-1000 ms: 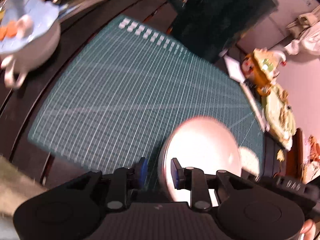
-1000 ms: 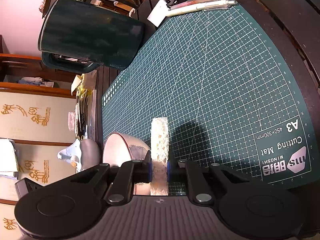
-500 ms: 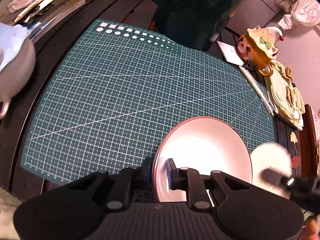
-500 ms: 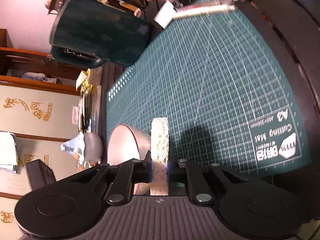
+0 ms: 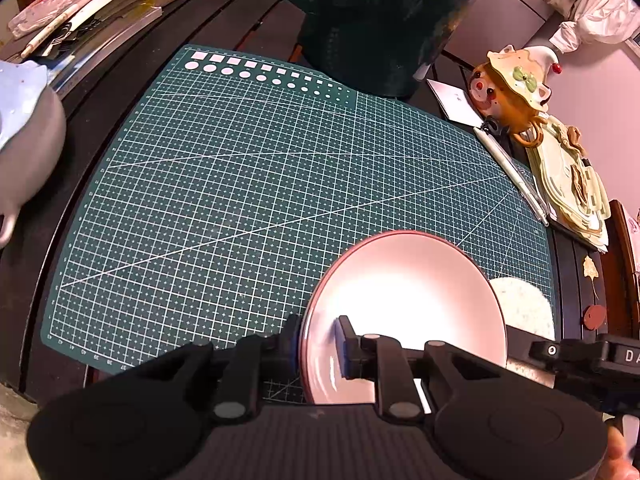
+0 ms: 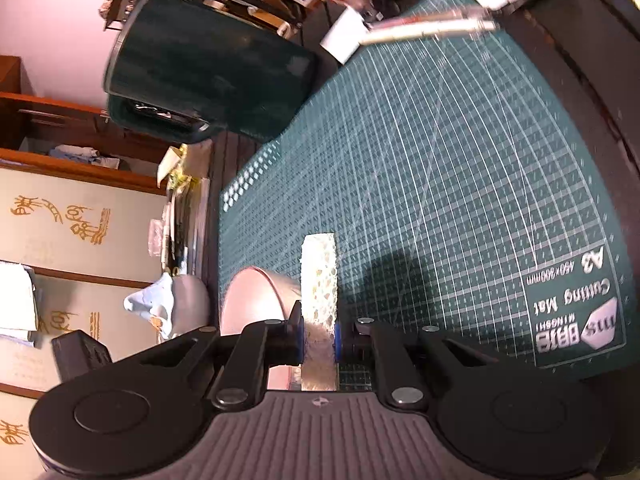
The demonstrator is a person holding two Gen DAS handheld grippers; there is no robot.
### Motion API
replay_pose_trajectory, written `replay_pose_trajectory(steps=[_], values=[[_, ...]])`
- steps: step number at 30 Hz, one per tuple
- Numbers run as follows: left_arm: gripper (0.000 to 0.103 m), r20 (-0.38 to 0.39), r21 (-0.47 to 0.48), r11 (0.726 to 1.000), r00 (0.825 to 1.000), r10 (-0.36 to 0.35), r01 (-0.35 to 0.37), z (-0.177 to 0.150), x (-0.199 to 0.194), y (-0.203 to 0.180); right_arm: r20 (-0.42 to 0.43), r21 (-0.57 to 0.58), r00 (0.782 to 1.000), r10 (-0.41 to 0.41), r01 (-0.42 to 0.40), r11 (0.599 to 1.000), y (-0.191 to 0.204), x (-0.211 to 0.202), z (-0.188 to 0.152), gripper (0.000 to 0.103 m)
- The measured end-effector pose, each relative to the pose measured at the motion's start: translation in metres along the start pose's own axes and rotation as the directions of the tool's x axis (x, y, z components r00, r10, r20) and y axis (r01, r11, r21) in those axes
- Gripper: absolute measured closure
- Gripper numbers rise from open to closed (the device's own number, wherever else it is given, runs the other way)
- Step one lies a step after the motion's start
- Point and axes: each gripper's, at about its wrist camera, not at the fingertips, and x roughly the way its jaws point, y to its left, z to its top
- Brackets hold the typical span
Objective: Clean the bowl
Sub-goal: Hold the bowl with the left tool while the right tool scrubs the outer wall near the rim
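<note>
A pink bowl (image 5: 404, 300) with a dark red rim is at the near right of the green cutting mat (image 5: 260, 200). My left gripper (image 5: 318, 334) straddles its near rim, one finger outside the wall and one inside. The pads still bear on the wall while the jaws are opening slightly. In the right wrist view the bowl (image 6: 252, 304) is tipped up on its side. My right gripper (image 6: 318, 320) is shut on a pale yellow sponge (image 6: 319, 276) that stands upright beside the bowl's rim. From the left wrist, the sponge (image 5: 520, 306) shows just past the bowl's right edge.
A large dark green jug (image 5: 384, 20) stands at the mat's far edge. A grey pot (image 5: 28, 148) with a blue cloth sits left. A pen (image 5: 516, 176), a ceramic figurine (image 5: 512, 80) and stacked plates (image 5: 572, 184) line the right side. Books and papers (image 5: 88, 12) lie far left.
My left jaws closed in on the bowl's rim and the left view rolled. The sponge came up against the bowl's right edge. The right gripper kept its hold.
</note>
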Motion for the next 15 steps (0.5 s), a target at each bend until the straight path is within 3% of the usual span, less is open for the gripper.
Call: replay_pose_trajectory(steps=[6, 15], values=[[0.085, -0.006, -0.008, 1.0, 1.0, -0.008, 0.008, 0.001, 0.001, 0.002, 0.05, 0.026, 0.996, 0.072, -0.073, 0.997, 0.002, -0.02, 0.007, 0.091], [0.085, -0.006, -0.004, 1.0, 1.0, -0.011, 0.011, 0.001, 0.002, 0.002, -0.028, 0.077, 1.0, 0.013, -0.011, 0.997, -0.014, 0.009, 0.001, 0.091]])
